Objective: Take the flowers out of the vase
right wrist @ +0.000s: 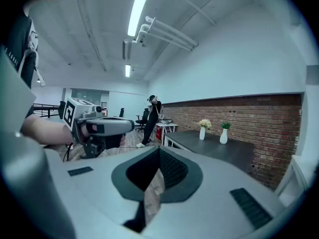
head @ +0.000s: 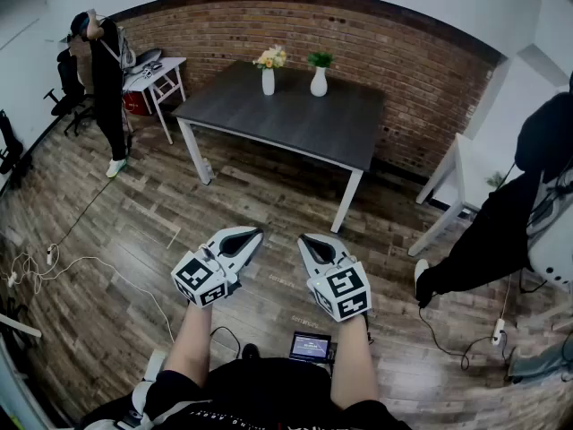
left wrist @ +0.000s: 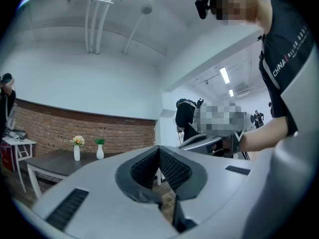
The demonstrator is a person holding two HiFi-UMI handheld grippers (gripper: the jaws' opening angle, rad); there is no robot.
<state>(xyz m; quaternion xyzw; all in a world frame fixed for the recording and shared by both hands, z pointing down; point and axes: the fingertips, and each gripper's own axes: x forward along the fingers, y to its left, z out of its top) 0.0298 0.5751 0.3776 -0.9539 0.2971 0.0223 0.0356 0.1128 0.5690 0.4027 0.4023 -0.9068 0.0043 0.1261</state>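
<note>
Pale yellow flowers point(head: 270, 58) stand in a slim white vase point(head: 268, 81) at the far side of a dark table point(head: 286, 119). A second white vase point(head: 319, 82) beside it holds a green plant. Both grippers hover over the wooden floor, well short of the table. My left gripper point(head: 255, 233) is shut with nothing in it. My right gripper point(head: 304, 238) is shut and empty too. The left gripper view shows the flowers point(left wrist: 77, 141) small and far to the left. In the right gripper view the flowers point(right wrist: 204, 124) and their vase point(right wrist: 202, 133) sit right of centre.
A person in black point(head: 106, 79) stands at the left by a small white table point(head: 157, 74). Another person point(head: 510, 231) stands at the right near a white table point(head: 457, 186). Cables point(head: 72, 262) trail over the floor. A small screen device point(head: 310, 346) lies by my feet.
</note>
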